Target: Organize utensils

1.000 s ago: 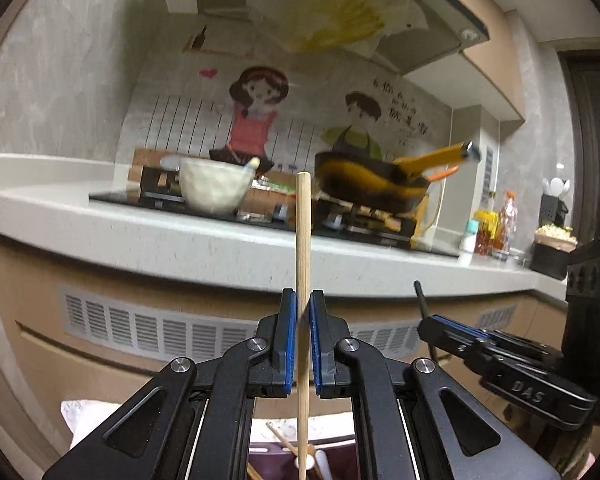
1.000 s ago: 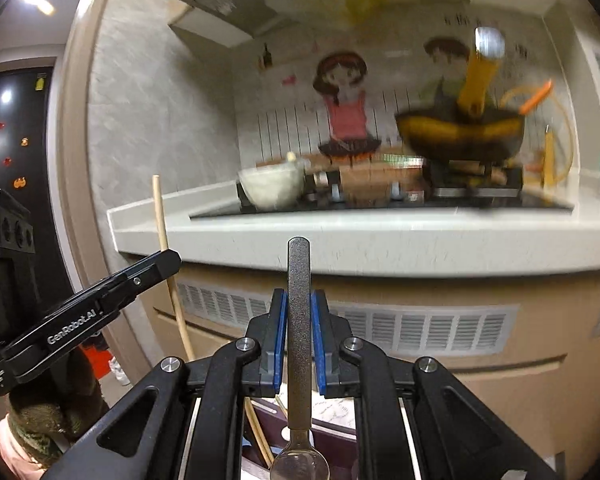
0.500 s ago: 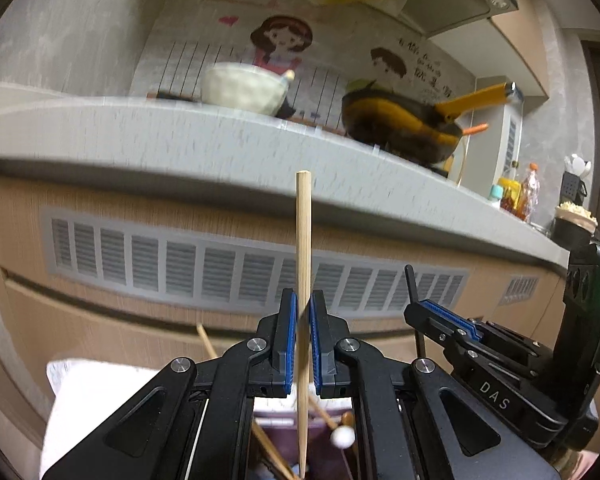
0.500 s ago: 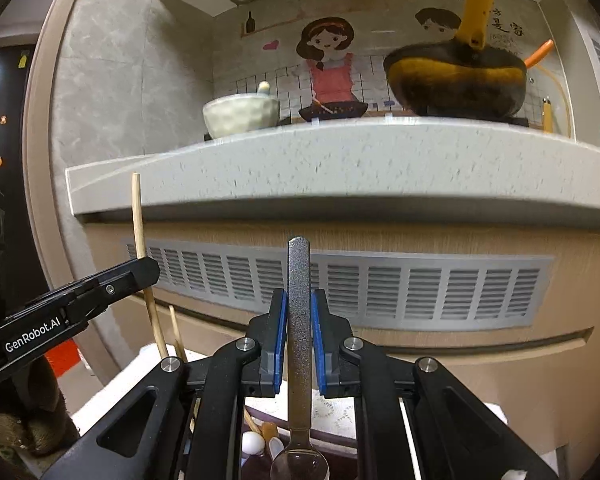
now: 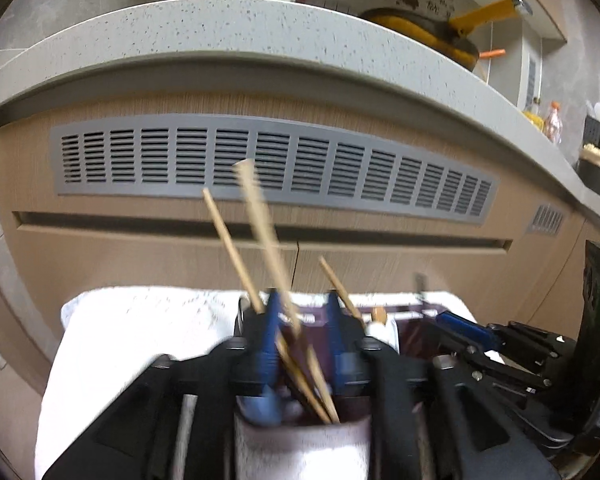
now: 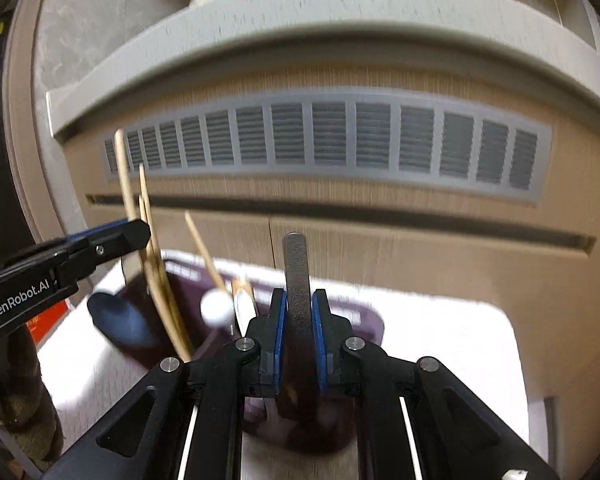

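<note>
Both grippers have dropped since the earlier frames: stove, bowl and pan, then level w/ the cameras, now sit high at the top edge, and the vent grille [image 5: 268, 160] fills mid-view. Chopstick, upright and pinched a sec ago, now leans left.

Writing: "GenRobot.AI" in white on the left gripper's arm in the right wrist view. Wall sticker w/ cartoon figures has characters near the top, too small to read.

Left gripper [image 5: 302, 344]: jaws have just been opening; blue pads now stand apart w/ a clear gap. Chopstick [image 5: 260, 220] passes between them, tilted, blurred, looks loose, not pressed by either pad. Its lower end goes down into the dark purple utensil holder [image 6: 180, 280] beneath. Other chopsticks [image 5: 230, 248] lean in the same holder, just beside the left pad and right pad.

Right gripper [image 6: 300, 336]: jaws have just been opening too, but only a little; pads sit close on either side of the grey metal spoon handle [image 6: 296, 280]. Handle stands about upright, top end above the pads. Thin gaps show; can't tell for sure if pads touch, looks released. Spoon's bowl end is hidden below, down in the holder.

Holder sits on a white towel [image 5: 140, 320] on the tabletop, in front of the wood-look cabinet. White ball-tipped utensil [image 6: 217, 312] sticks up in the holder between the two grippers.
</note>
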`<state>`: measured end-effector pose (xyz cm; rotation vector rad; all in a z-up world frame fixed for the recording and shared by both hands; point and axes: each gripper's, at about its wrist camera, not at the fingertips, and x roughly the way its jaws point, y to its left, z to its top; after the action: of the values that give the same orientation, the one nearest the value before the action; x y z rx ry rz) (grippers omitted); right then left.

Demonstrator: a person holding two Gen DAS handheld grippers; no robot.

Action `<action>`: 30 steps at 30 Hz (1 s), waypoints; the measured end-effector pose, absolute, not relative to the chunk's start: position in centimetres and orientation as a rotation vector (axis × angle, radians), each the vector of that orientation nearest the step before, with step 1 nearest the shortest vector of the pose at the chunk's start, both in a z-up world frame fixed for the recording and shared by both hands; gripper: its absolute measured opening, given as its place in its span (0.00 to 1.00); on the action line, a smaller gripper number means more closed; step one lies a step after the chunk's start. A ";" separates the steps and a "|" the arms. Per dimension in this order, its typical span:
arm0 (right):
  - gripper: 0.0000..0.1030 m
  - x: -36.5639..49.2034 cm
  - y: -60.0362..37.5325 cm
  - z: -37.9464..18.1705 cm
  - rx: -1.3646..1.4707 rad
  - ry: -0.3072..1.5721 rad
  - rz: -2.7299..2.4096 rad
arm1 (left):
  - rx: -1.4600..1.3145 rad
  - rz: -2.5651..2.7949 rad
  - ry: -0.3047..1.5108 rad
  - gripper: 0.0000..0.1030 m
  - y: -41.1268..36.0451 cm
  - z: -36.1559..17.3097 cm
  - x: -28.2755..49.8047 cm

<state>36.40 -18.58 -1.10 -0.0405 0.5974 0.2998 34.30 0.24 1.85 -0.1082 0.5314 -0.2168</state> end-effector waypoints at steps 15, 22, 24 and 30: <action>0.76 22.0 -21.5 1.4 0.004 0.567 0.267 | -0.064 -0.101 0.562 1.00 1.7 0.9 18.7; 0.89 15.7 -21.1 1.8 -0.007 0.518 0.210 | -0.038 -0.032 0.436 1.00 0.9 -0.2 12.4; 0.96 14.1 -21.5 1.8 0.004 0.498 0.192 | -0.024 0.001 0.425 1.00 0.5 -0.1 11.4; 0.96 11.9 -21.8 1.1 -0.016 0.482 0.141 | -0.009 0.003 0.404 1.00 -0.1 0.3 9.3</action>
<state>11.88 -21.80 1.07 -0.0164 0.4820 0.1412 9.32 -0.09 0.29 -0.0092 0.4041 0.0033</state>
